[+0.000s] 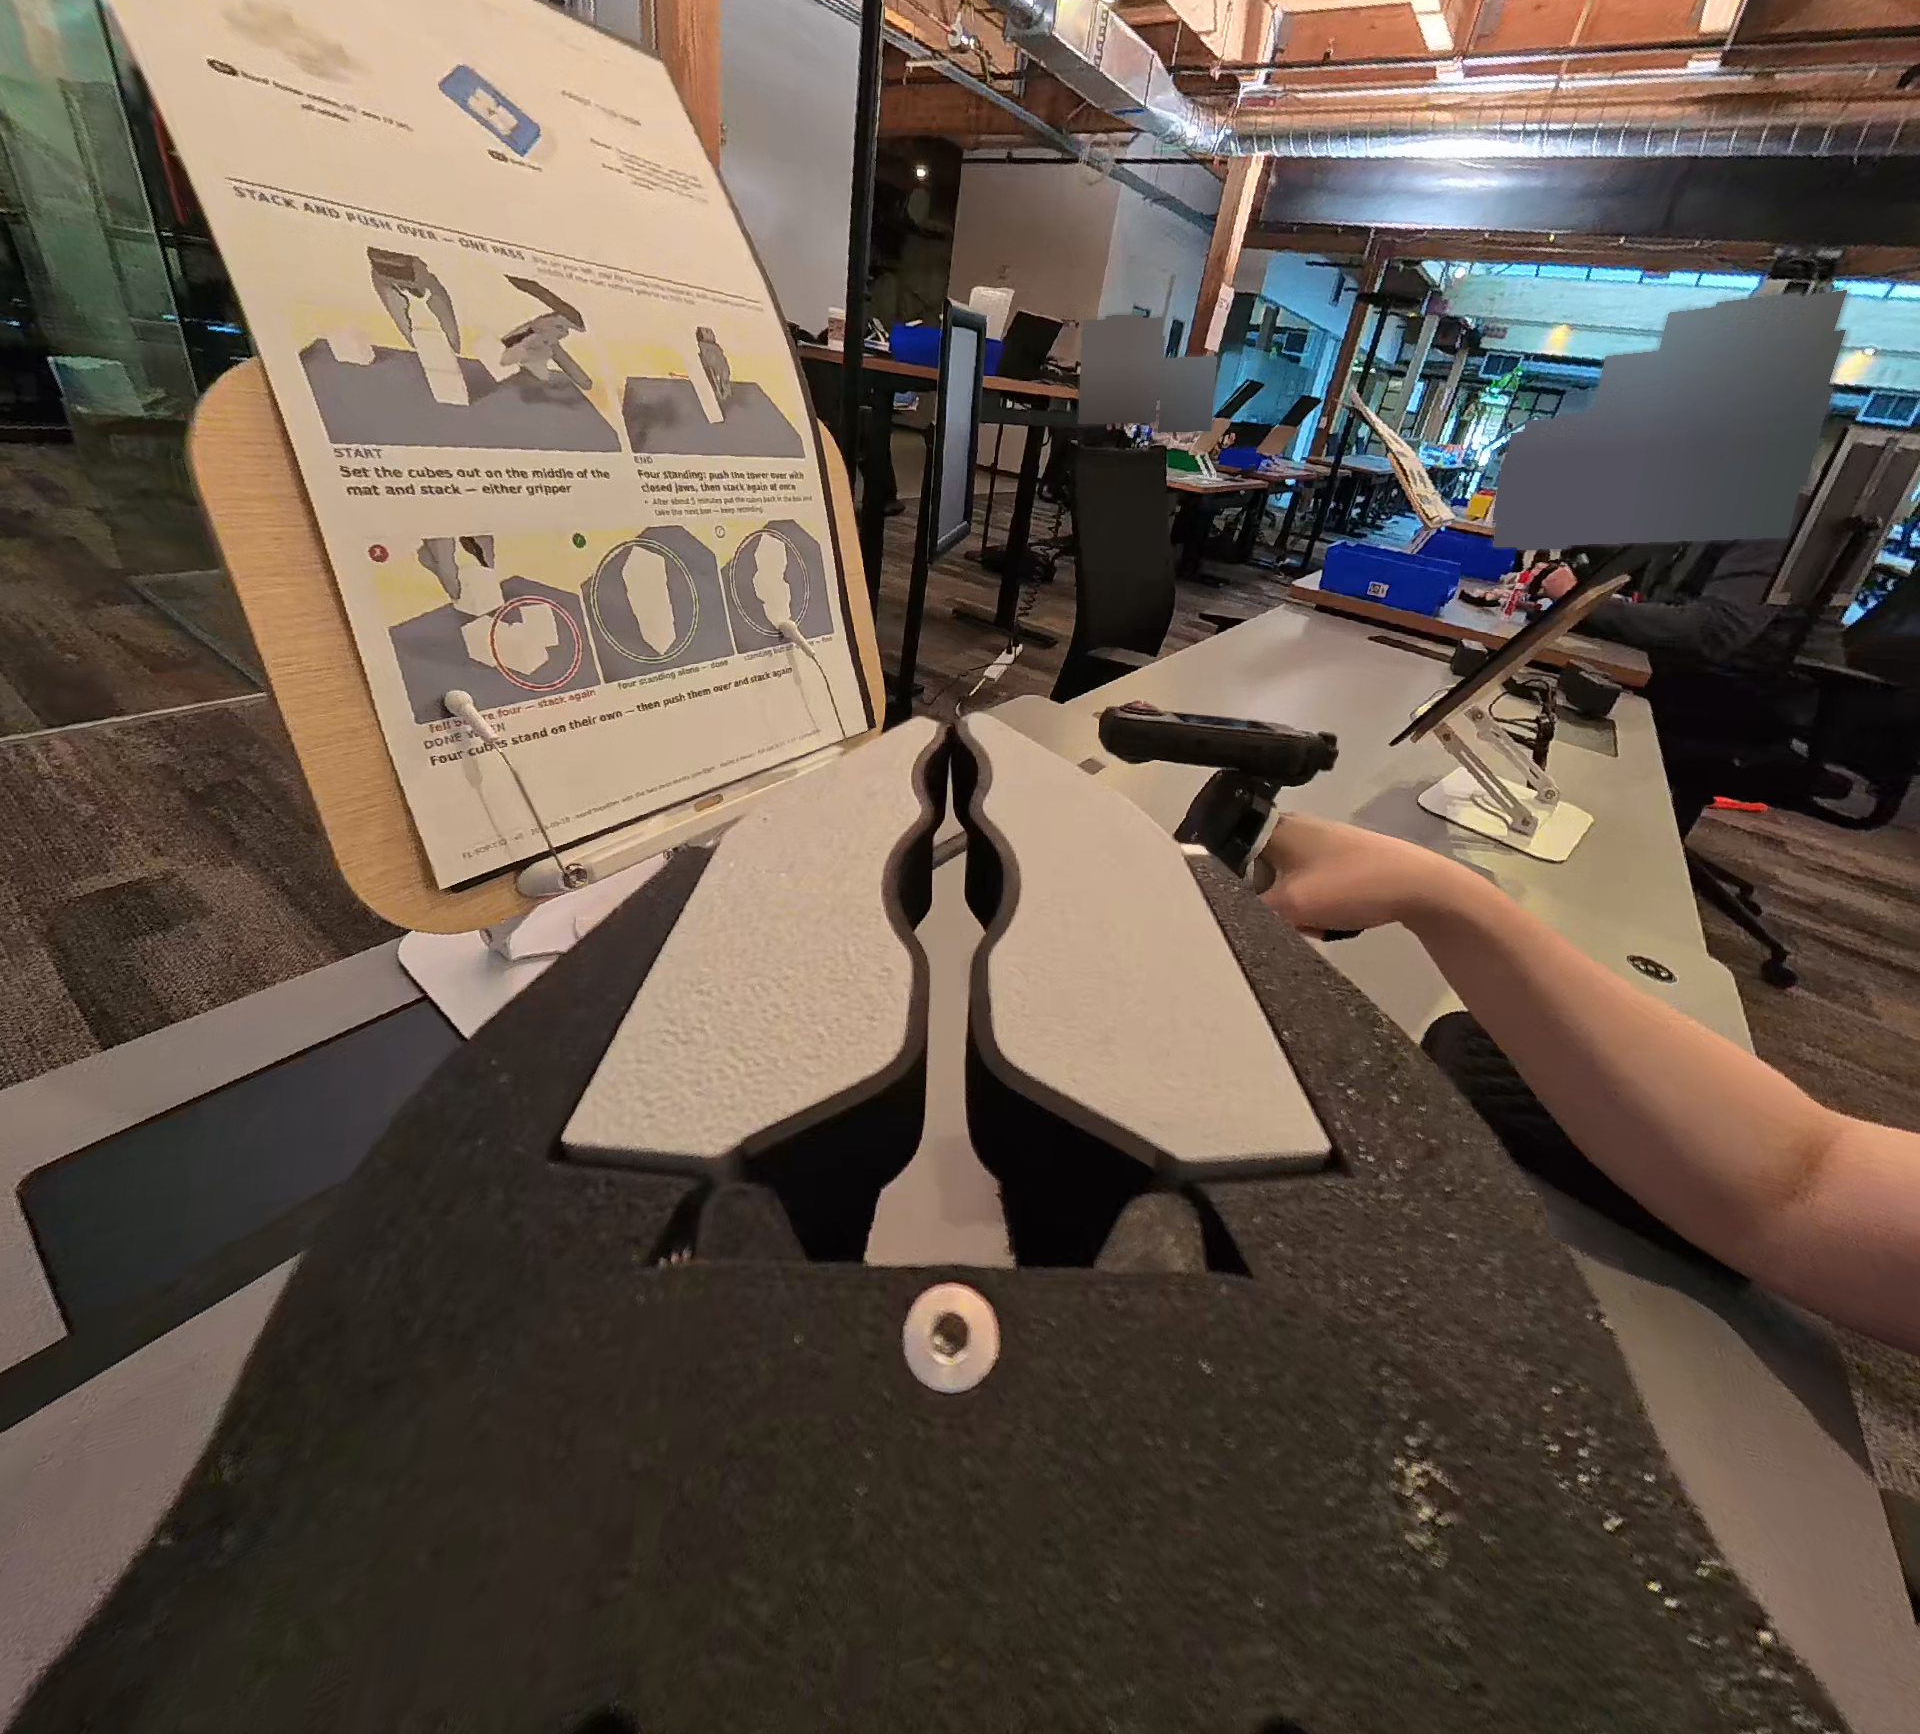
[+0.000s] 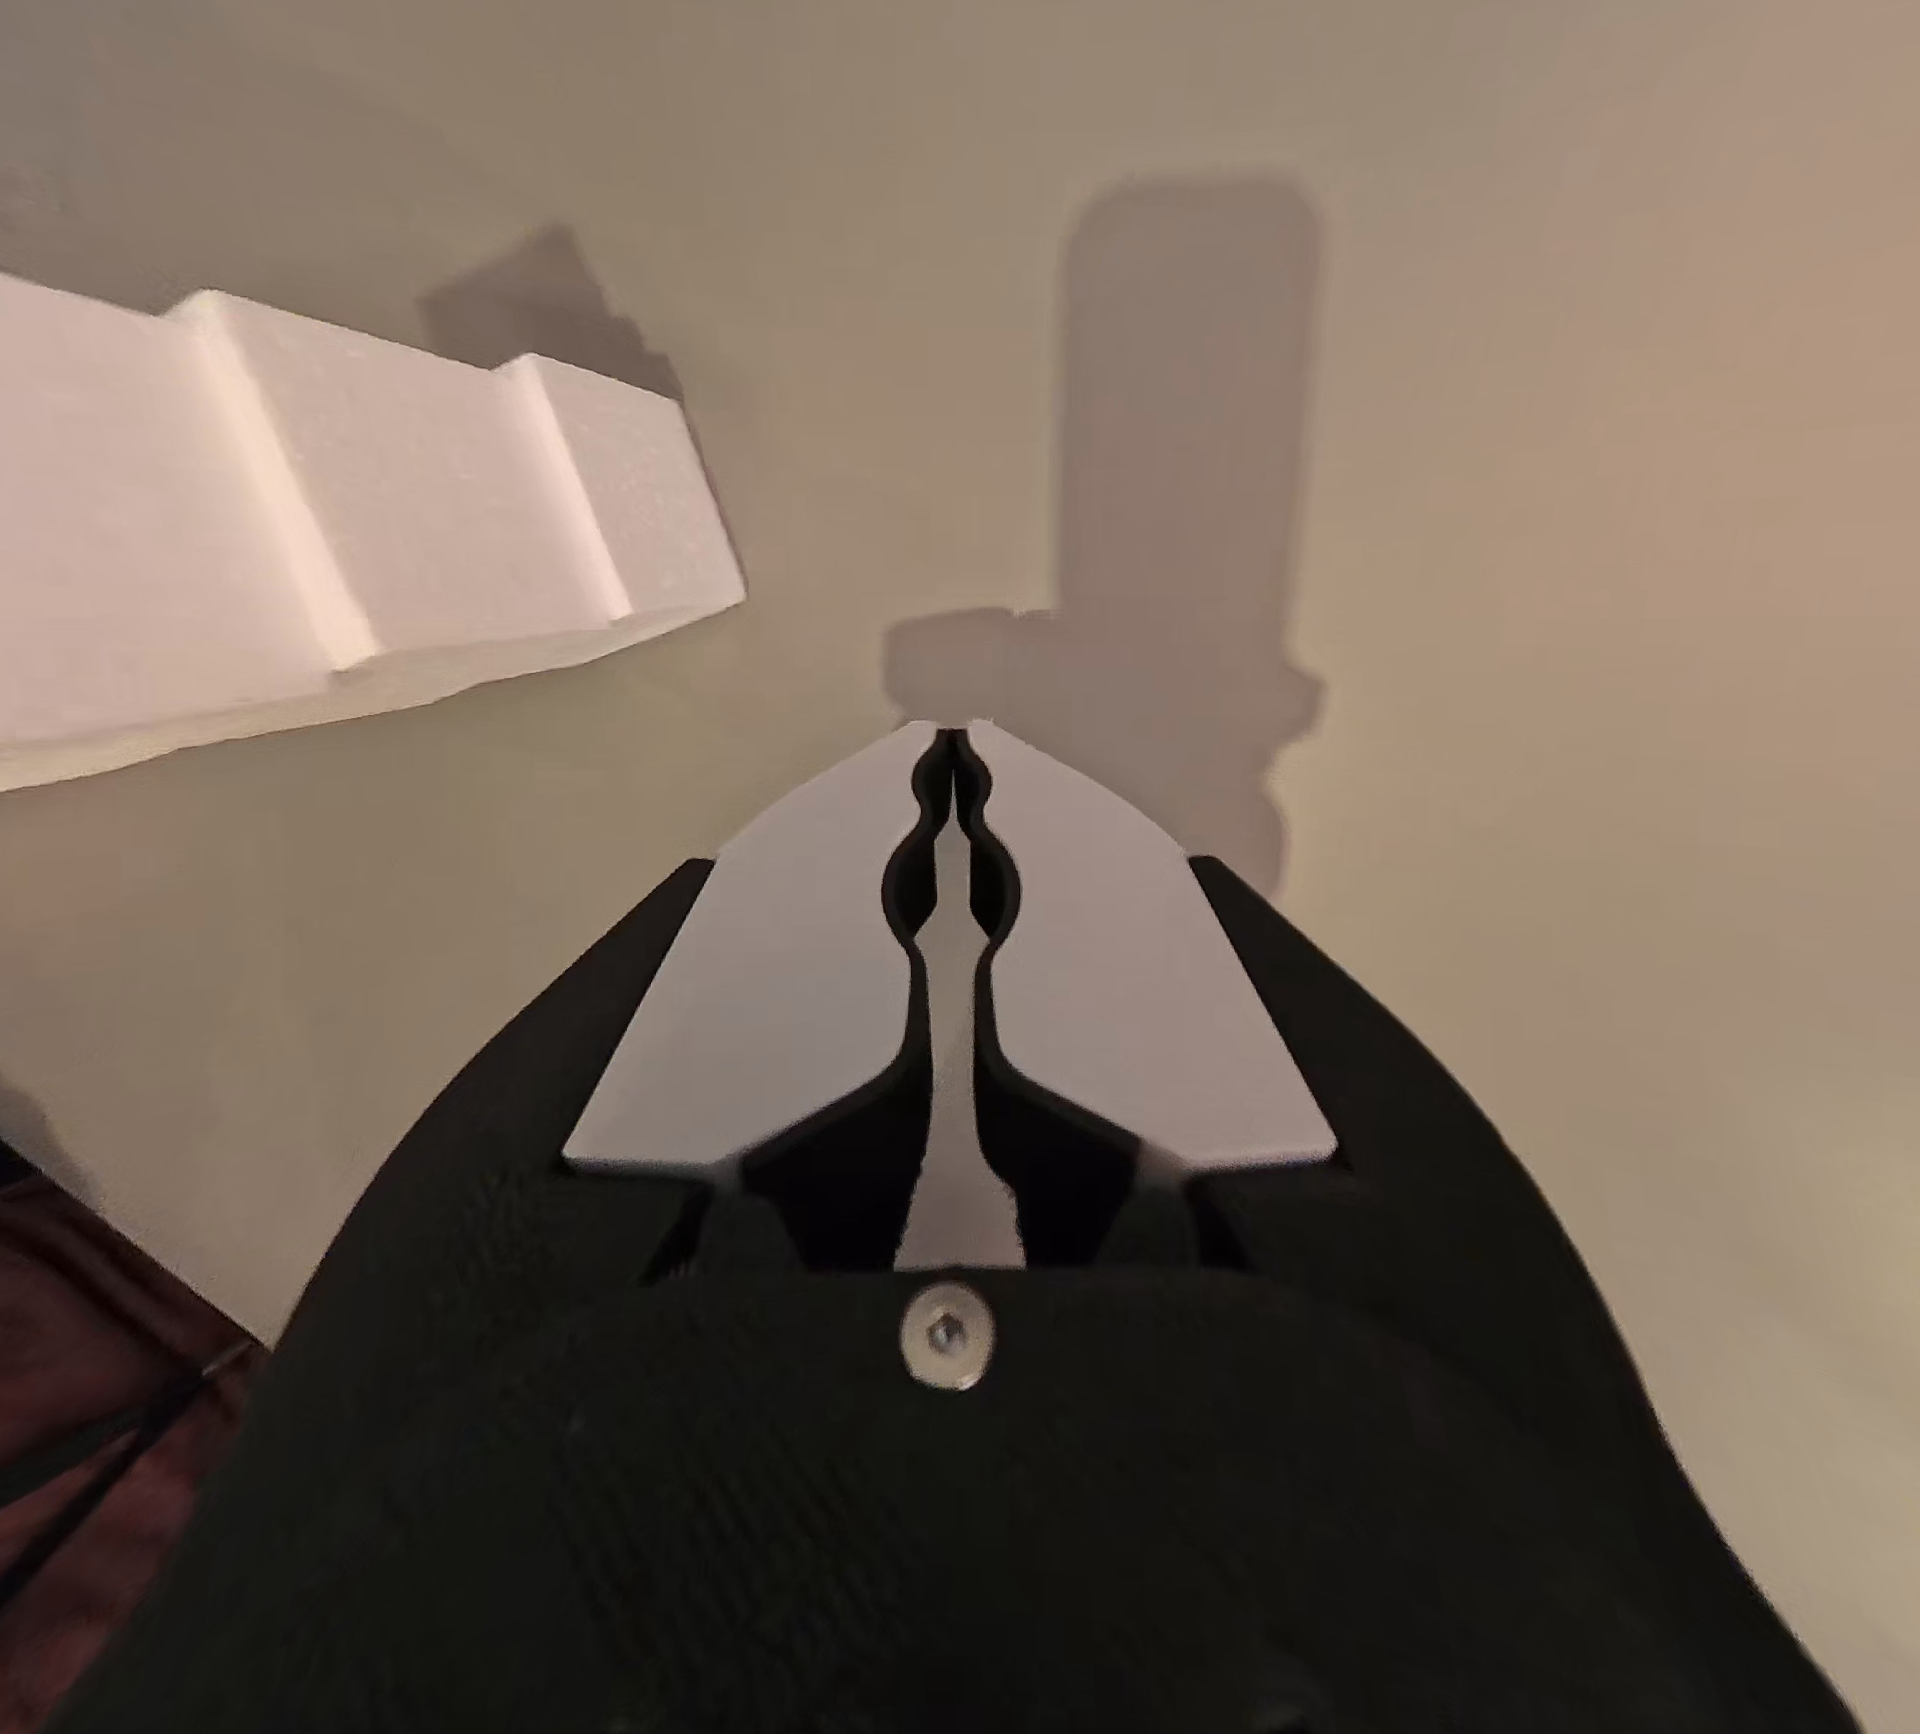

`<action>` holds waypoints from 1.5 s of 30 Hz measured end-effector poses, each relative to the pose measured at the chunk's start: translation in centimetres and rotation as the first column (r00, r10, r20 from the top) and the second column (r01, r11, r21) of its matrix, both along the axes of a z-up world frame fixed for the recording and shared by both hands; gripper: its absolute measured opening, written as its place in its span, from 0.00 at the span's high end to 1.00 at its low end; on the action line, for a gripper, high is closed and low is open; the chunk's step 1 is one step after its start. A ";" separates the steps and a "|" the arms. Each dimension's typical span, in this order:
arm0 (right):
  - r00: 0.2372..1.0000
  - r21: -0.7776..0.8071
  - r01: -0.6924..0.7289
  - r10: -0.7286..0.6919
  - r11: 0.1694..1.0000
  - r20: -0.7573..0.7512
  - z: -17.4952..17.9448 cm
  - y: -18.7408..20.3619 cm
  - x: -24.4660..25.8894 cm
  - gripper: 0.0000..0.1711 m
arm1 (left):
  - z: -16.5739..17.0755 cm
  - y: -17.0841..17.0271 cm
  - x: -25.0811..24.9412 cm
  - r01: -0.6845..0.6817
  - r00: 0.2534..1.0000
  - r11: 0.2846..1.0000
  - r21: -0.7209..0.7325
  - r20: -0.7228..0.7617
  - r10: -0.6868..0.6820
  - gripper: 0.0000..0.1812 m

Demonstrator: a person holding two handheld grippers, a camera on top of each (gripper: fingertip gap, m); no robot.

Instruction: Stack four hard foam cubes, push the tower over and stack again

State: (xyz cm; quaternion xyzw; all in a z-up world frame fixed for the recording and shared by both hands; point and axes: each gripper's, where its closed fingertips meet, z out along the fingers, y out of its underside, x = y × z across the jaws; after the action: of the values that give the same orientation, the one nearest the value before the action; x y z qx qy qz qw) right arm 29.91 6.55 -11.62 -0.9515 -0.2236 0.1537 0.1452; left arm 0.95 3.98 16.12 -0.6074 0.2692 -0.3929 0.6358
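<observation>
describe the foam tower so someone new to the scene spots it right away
In the right wrist view, find the plain beige surface. The tower enters from the left edge, left of the shut right gripper. It is the only white thing there: foam cubes in a row with stepped, slightly offset edges.

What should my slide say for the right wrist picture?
Shut right tongs hover over the pale table, beside a leaning tower of white foam cubes.

Only real writing around is on the printed instruction sheet (image 1: 499, 396) propped on a wooden stand (image 1: 281, 645), left side of the left wrist view: headings, captions under the pictures, tiny print at the bottom. A blue bin (image 1: 1392, 578) at mid right has a small label. Right wrist view: nothing readable.
</observation>
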 end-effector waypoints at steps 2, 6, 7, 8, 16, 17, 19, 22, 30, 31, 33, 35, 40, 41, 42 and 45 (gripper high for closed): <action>0.999 0.022 -0.030 0.029 0.999 0.030 0.5 -0.4 -0.9 1.00 | 0.1 0.1 -0.3 0.003 1.000 1.000 -0.006 0.023 -0.003 1.00; 0.996 0.069 -0.035 0.029 0.997 0.087 1.1 -0.2 -1.4 1.00 | 0.1 -0.1 -0.5 0.024 0.999 0.999 -0.023 0.035 -0.023 1.00; 0.996 0.070 -0.030 0.023 0.997 0.087 1.1 -0.2 -1.5 1.00 | 0.1 -0.1 -0.6 0.027 0.999 0.999 -0.023 0.037 -0.026 1.00; 0.996 0.066 -0.029 0.023 0.997 0.083 1.0 -0.1 -1.7 1.00 | 0.2 -0.2 -0.6 0.030 0.999 0.999 -0.021 0.041 -0.029 1.00; 0.992 0.138 -0.129 0.126 0.982 0.029 2.0 -0.3 -7.1 1.00 | 0.7 -0.4 -0.9 0.031 0.997 0.999 -0.013 0.064 -0.030 1.00; 0.989 0.171 -0.148 0.146 0.974 0.029 2.4 -0.3 -8.1 1.00 | 0.6 -0.4 -0.8 0.031 0.998 0.999 -0.015 0.063 -0.030 1.00; 0.980 0.243 -0.196 0.197 0.950 0.021 3.4 -0.5 -10.3 1.00 | 0.5 -0.3 -0.6 0.034 0.998 0.999 -0.020 0.058 -0.033 1.00; 0.963 0.320 -0.251 0.270 0.914 -0.014 4.8 -1.1 -13.2 1.00 | 0.1 -0.3 -0.3 0.043 0.998 0.999 -0.030 0.043 -0.041 1.00; 0.955 0.525 -0.208 0.286 0.825 -0.071 11.9 -1.6 -10.8 1.00 | 0.8 -0.9 -1.3 0.029 0.999 0.999 -0.018 0.037 -0.028 0.99; 0.959 0.570 -0.188 0.275 0.800 -0.070 13.1 -1.3 -9.8 1.00 | 0.9 -1.0 -1.5 0.024 0.999 1.000 -0.015 0.038 -0.024 0.98; 0.966 0.649 -0.141 0.248 0.748 -0.076 15.6 -1.0 -7.5 1.00 | 1.1 -1.3 -1.8 0.019 0.999 1.000 -0.006 0.035 -0.018 0.98; 0.970 0.711 -0.090 0.224 0.697 -0.097 17.8 -0.9 -5.2 1.00 | 1.3 -1.6 -2.0 0.010 0.999 1.000 0.003 0.030 -0.010 0.98; 0.964 0.789 0.038 0.186 0.613 -0.192 21.7 -1.6 -0.5 1.00 | 1.9 -2.2 -2.2 0.002 0.999 1.000 0.023 0.035 -0.003 0.98; 0.960 0.794 0.055 0.186 0.605 -0.209 22.2 -1.8 0.1 1.00 | 2.0 -2.4 -2.1 0.006 0.999 1.000 0.024 0.034 -0.007 0.98; 0.957 0.797 0.066 0.187 0.600 -0.221 22.5 -2.0 0.5 1.00 | 2.1 -2.7 -1.9 0.013 0.999 1.000 0.026 0.032 -0.014 0.98; 0.958 0.807 0.084 0.177 0.585 -0.228 23.0 -2.3 1.5 0.99 | 2.5 -4.0 -0.9 0.032 0.999 0.999 0.040 0.006 -0.032 0.96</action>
State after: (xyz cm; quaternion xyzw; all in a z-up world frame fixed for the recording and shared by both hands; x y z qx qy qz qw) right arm 31.44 4.27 11.43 -0.7420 -0.2707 0.1735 0.5882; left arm 0.07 -0.04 18.63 -0.5890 0.2845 -0.3994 0.6423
